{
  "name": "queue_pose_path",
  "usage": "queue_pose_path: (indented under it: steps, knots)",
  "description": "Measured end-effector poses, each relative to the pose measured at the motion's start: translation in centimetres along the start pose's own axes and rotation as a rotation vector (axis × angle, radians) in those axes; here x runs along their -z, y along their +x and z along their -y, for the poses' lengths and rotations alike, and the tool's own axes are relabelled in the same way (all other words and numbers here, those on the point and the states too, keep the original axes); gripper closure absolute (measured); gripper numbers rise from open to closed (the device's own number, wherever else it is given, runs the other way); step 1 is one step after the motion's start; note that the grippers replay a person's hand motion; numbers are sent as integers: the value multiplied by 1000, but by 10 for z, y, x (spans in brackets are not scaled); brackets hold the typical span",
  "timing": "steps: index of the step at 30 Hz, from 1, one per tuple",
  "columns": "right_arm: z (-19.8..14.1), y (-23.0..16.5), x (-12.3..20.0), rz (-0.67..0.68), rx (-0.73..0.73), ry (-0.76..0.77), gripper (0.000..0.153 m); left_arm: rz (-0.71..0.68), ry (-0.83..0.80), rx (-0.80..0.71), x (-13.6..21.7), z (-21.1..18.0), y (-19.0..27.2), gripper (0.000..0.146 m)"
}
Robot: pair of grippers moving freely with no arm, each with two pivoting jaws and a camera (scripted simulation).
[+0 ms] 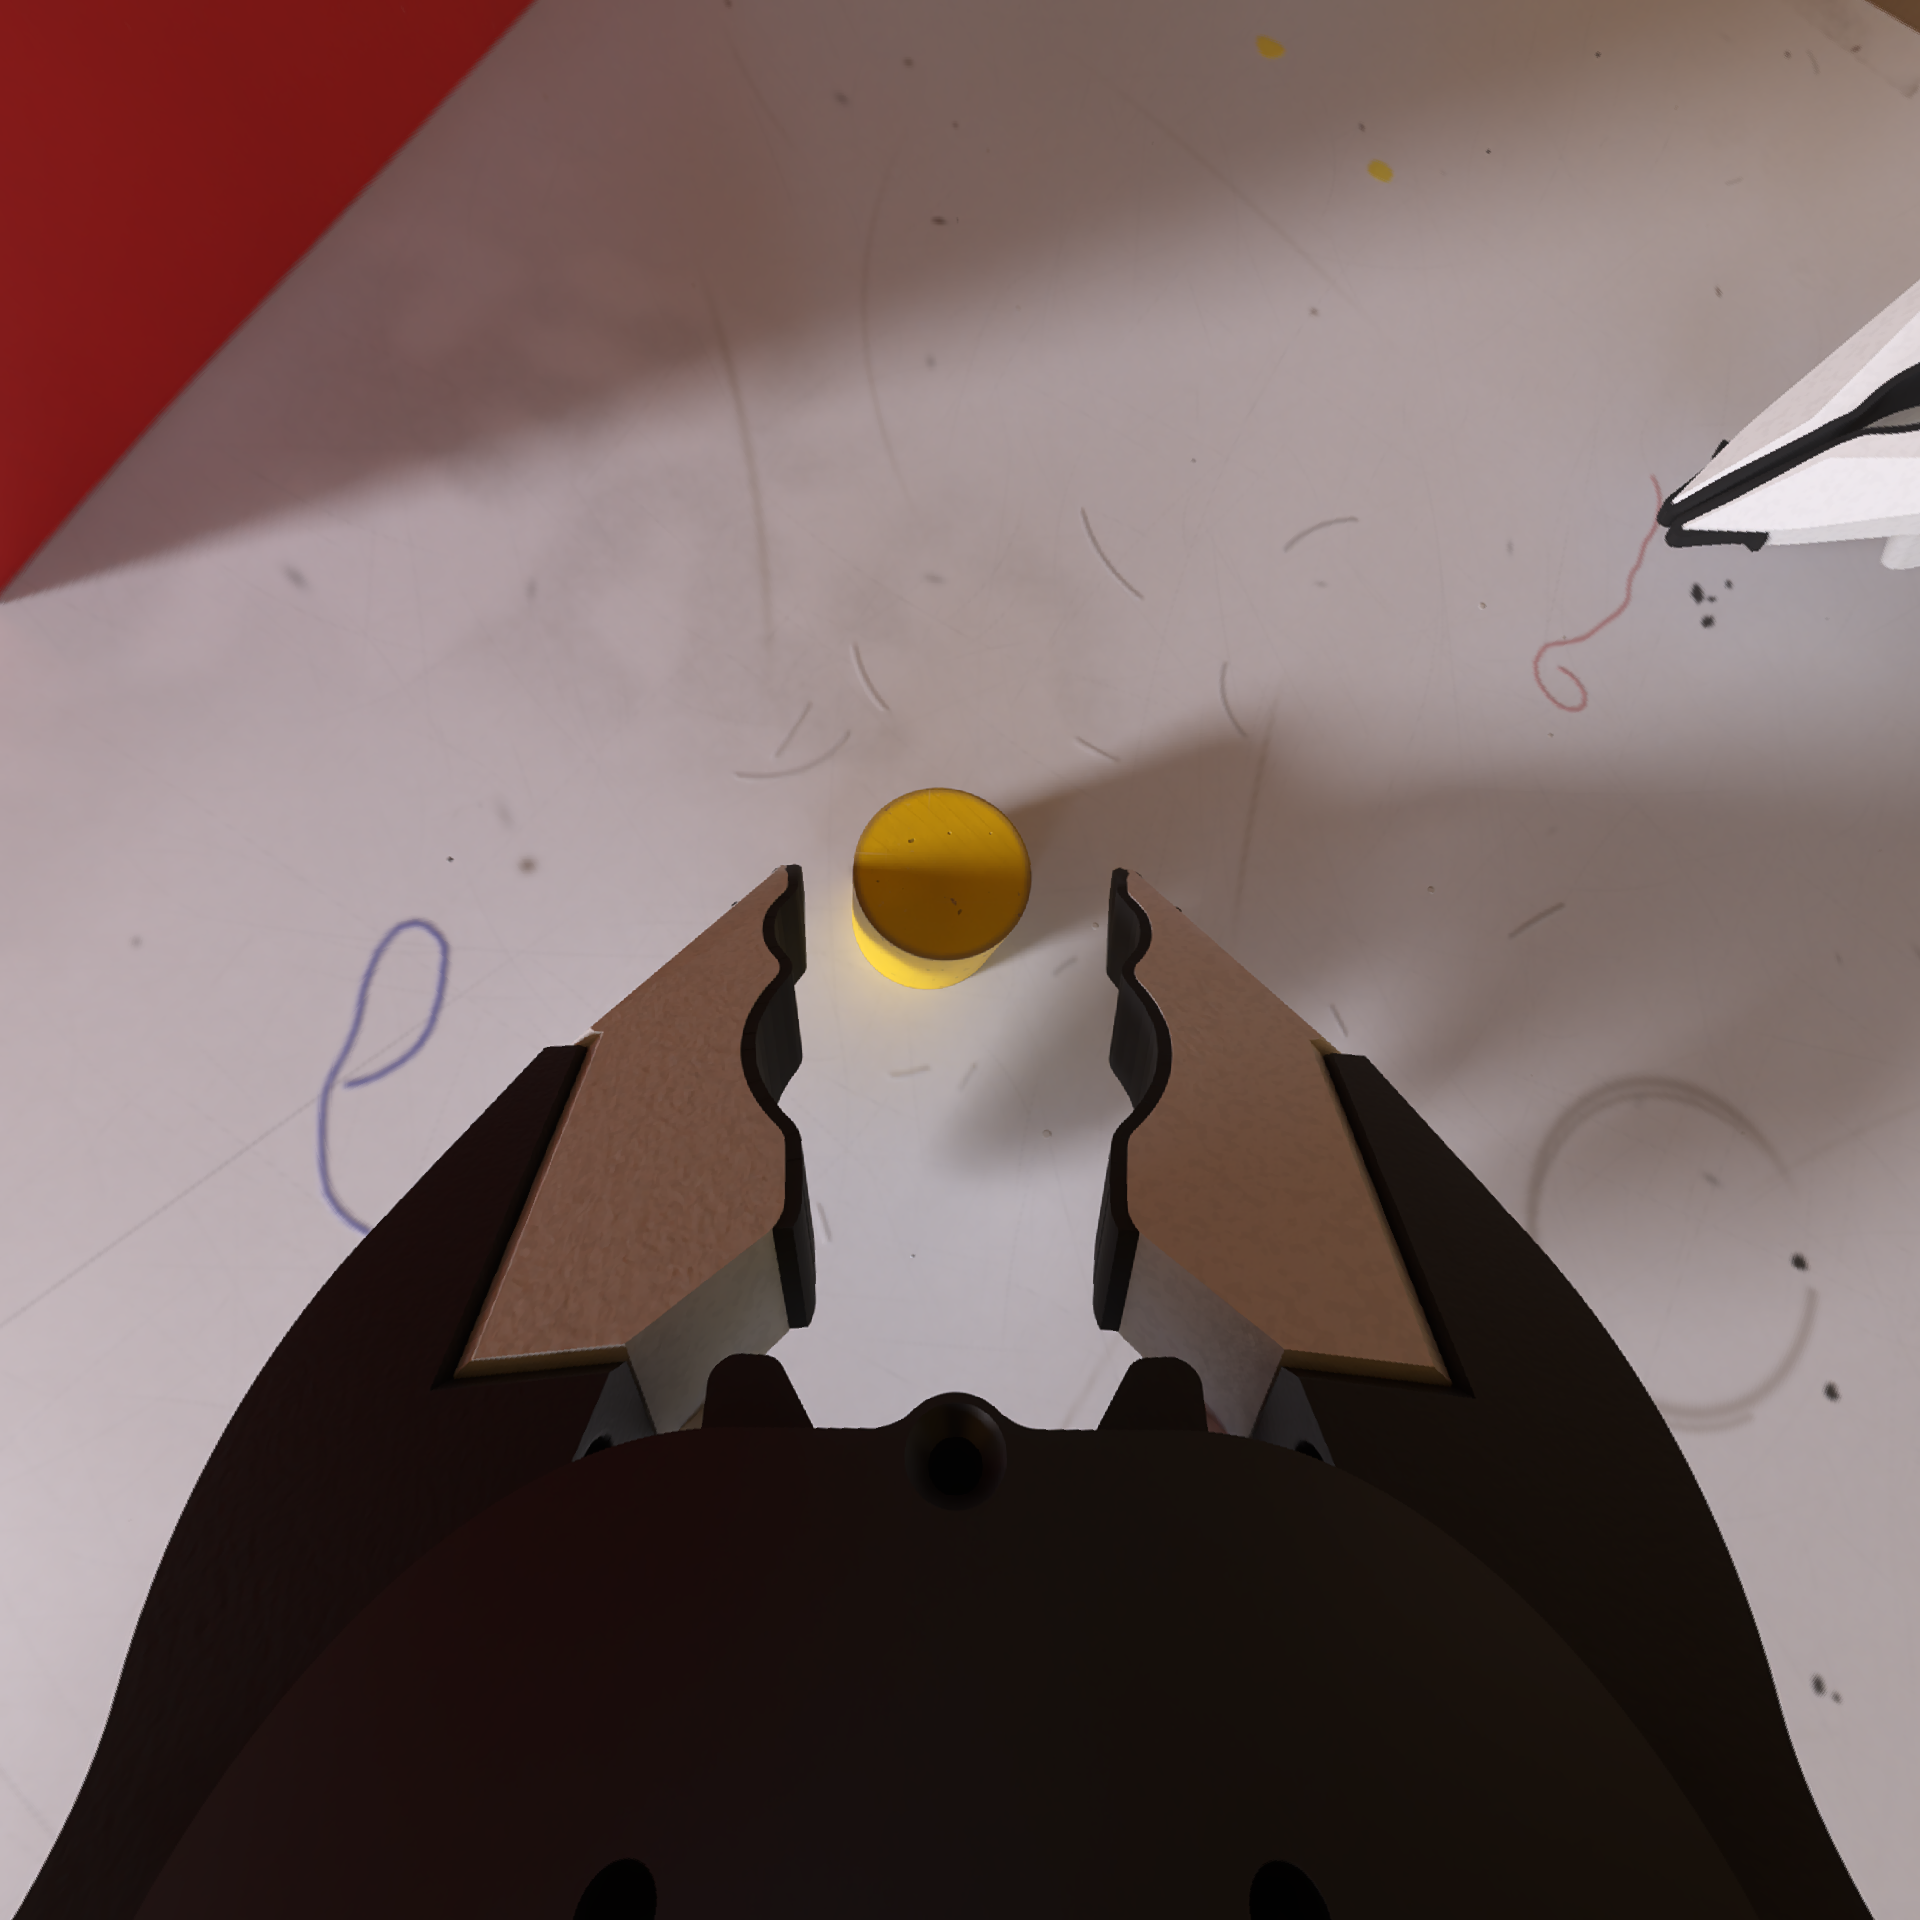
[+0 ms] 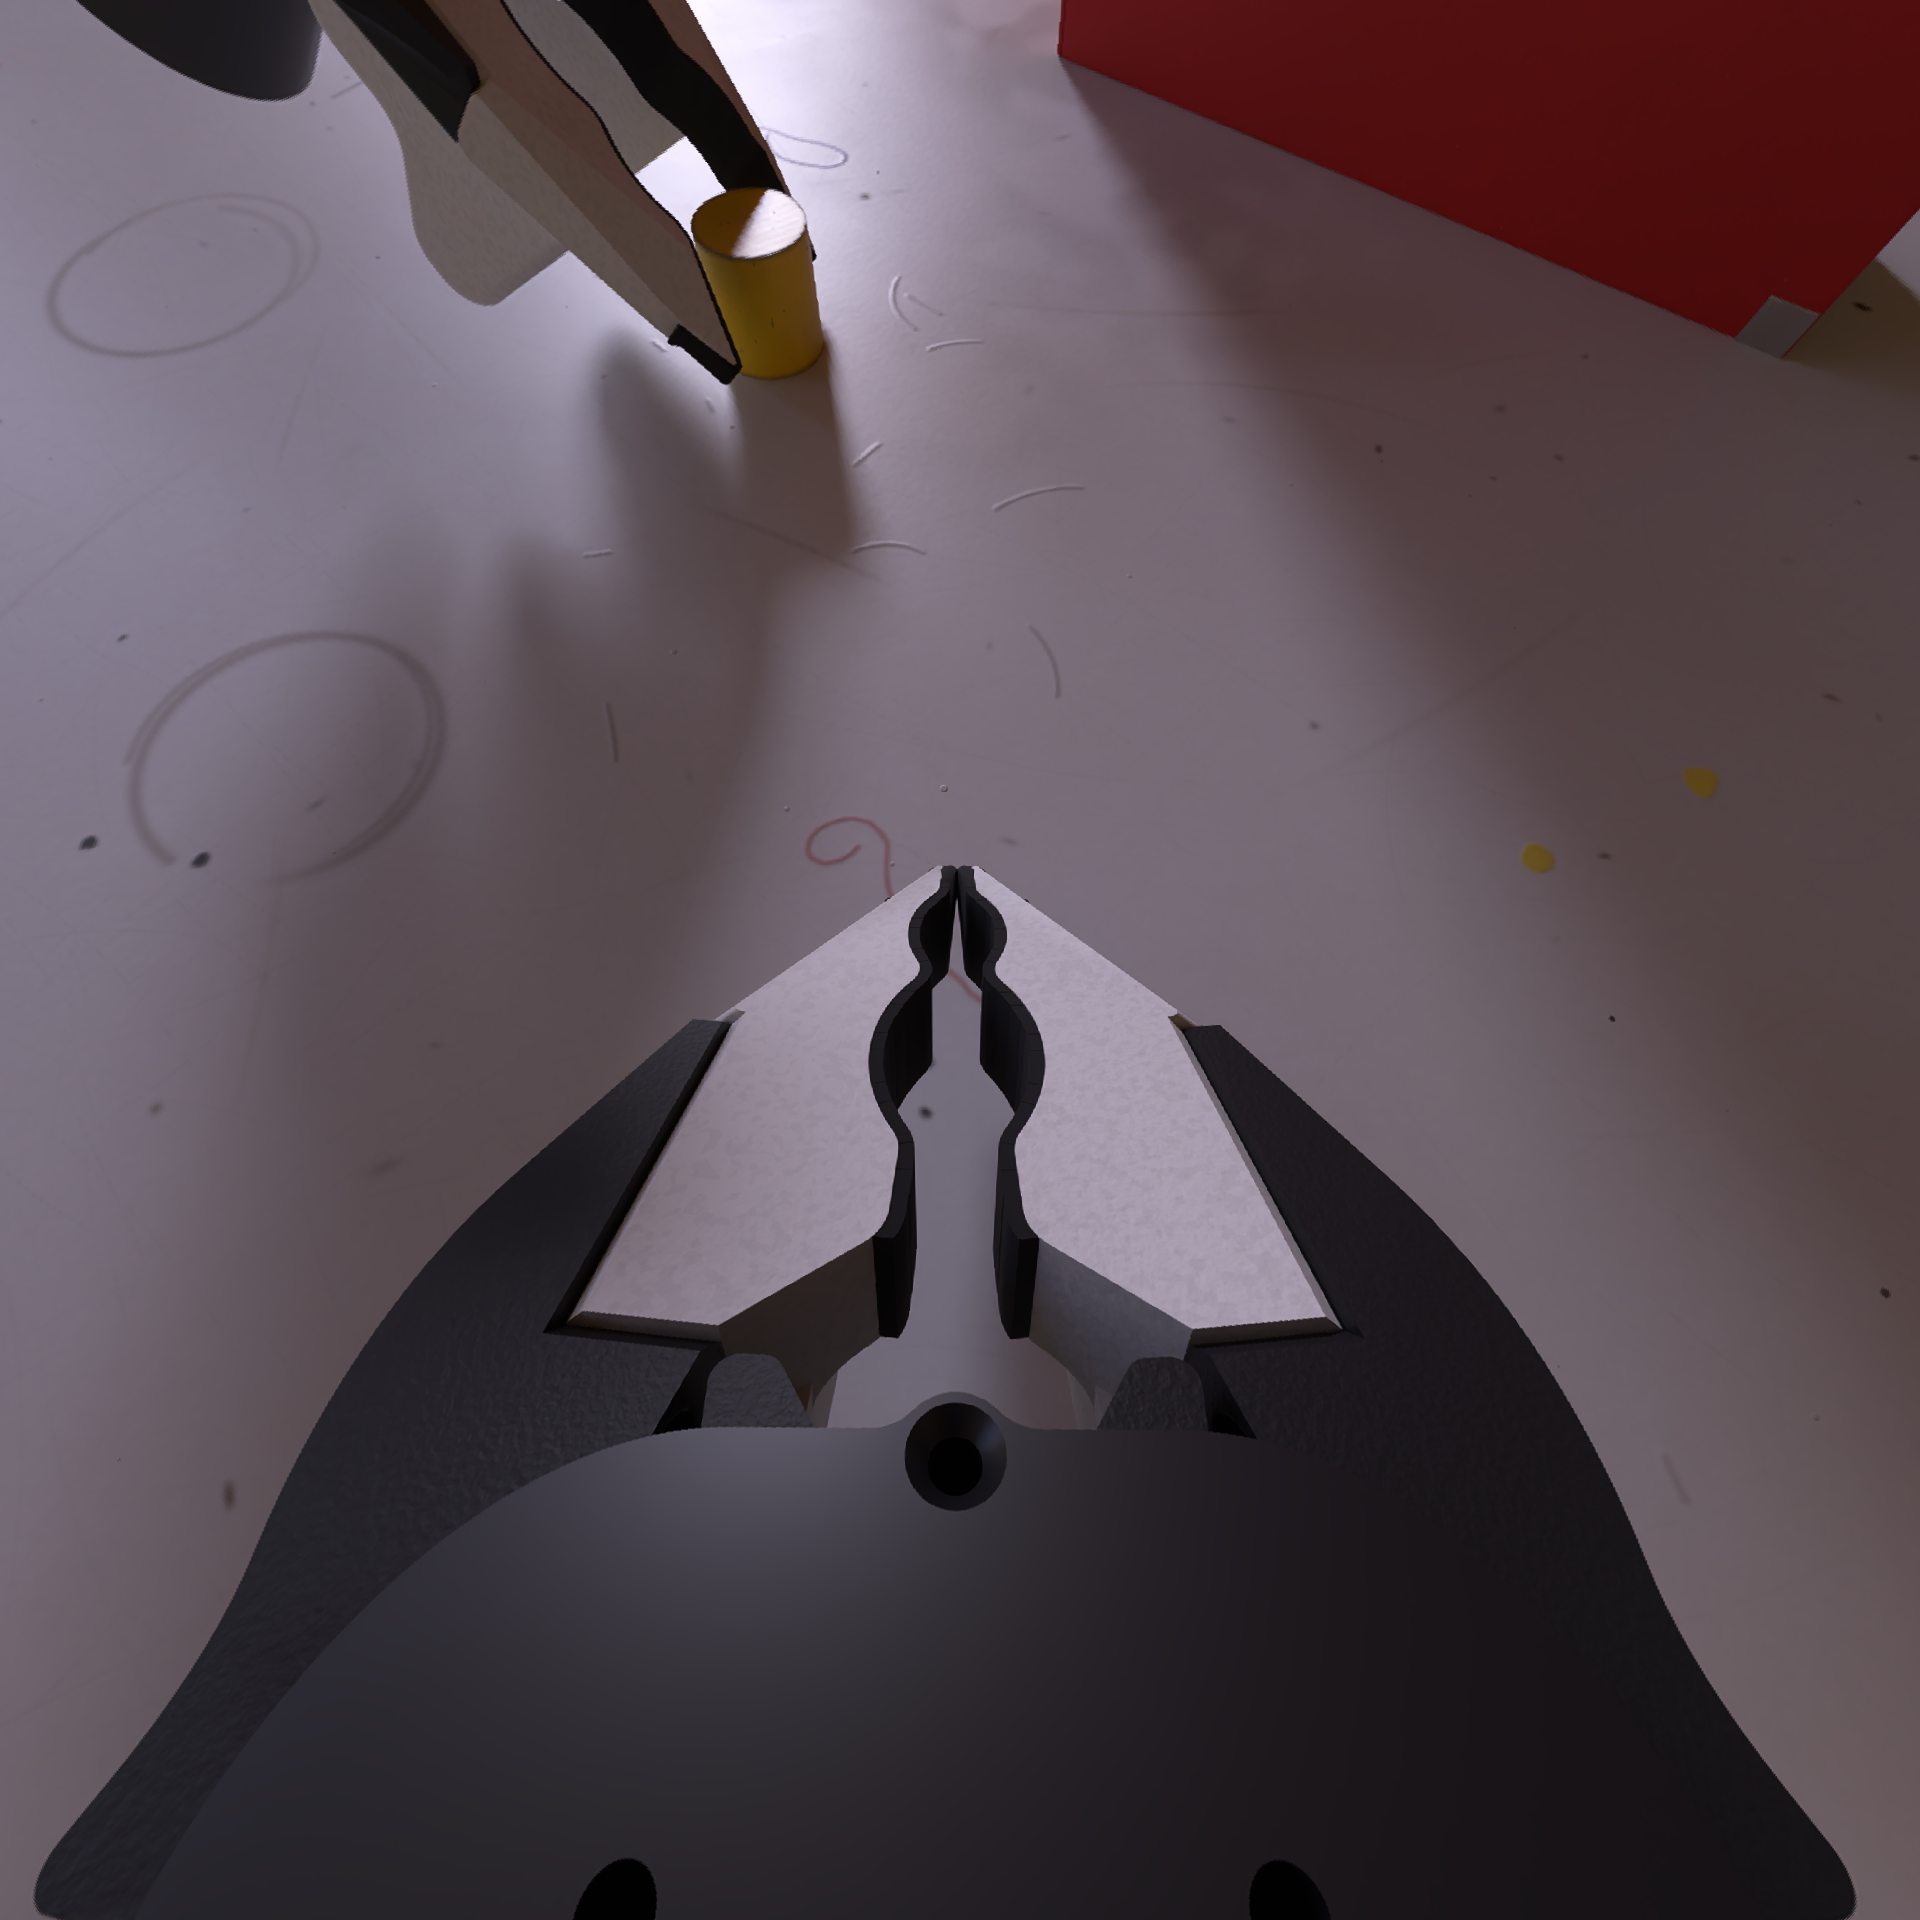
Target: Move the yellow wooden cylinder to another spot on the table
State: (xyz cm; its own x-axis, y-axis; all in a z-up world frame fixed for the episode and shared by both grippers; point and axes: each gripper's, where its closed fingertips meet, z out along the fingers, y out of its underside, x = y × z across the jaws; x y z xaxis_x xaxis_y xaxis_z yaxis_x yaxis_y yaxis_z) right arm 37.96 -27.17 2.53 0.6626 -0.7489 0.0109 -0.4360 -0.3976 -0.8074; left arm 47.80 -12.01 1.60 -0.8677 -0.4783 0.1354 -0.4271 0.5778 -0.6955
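Observation:
The yellow wooden cylinder (image 1: 940,883) stands upright on the white table (image 1: 1351,883). My left gripper (image 1: 954,883) is open, pointing down at it, with its fingertips on either side of the cylinder's top and apart from it. In the right wrist view the cylinder (image 2: 762,286) stands at the upper left, and the left gripper (image 2: 743,281) straddles it with one fingertip low beside it. My right gripper (image 2: 954,871) is shut and empty, low over the table, far from the cylinder. It also shows in the left wrist view (image 1: 1704,514) at the right edge.
A red box (image 2: 1507,135) stands on the table beyond the cylinder; it also shows in the left wrist view (image 1: 187,229) at the upper left. The table bears pen scribbles, ring marks and small yellow spots (image 2: 1538,857).

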Motion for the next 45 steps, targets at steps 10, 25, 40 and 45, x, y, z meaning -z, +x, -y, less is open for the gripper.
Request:
queue_pose_path:
  steps: [10, 25, 40, 45]
  knots:
    - [-1, -1, -2, -4, 15, -13, 153, 65, -47, -50, -4, -5, -4, 113]
    - [14, 7, 14, -14, -44, 126, 153, -138, 152, -236, 13, 59, 135, 113]
    - [31, 23, 40, -116, -59, 321, 153, -199, -30, -239, -57, 11, 210, 113]
    - [30, 24, 39, -97, -79, 317, 153, -233, -26, -202, -52, 6, 205, 88]
